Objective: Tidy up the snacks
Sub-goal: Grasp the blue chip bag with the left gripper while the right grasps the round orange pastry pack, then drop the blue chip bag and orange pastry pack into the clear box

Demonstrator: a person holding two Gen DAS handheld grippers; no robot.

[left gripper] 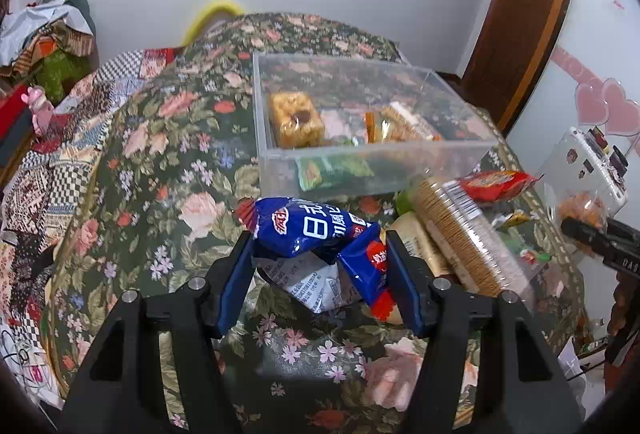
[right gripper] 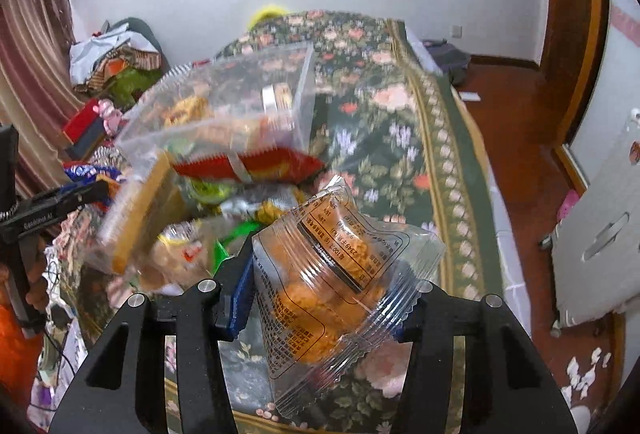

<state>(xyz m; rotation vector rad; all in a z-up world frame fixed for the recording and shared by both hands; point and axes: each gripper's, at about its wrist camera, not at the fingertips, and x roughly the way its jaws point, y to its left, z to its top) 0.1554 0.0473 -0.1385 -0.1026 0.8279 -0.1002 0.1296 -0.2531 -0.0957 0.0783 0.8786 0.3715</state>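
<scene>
Left hand-held gripper (left gripper: 320, 254): 2 blue-padded fingers (left gripper: 236, 274) closed on a blue snack packet (left gripper: 316, 230), pointing forward. Right hand-held gripper (right gripper: 328, 274): 2 fingers (right gripper: 240, 286) clamped on a clear packet of orange snacks (right gripper: 332, 286), raised, pointing forward.

Both grippers, left (left gripper: 320, 254) and right (right gripper: 324, 274), are built of black frames with cut-out slots, fitted with blue finger pads (left gripper: 234, 282) and silver screws (left gripper: 130, 297).
</scene>
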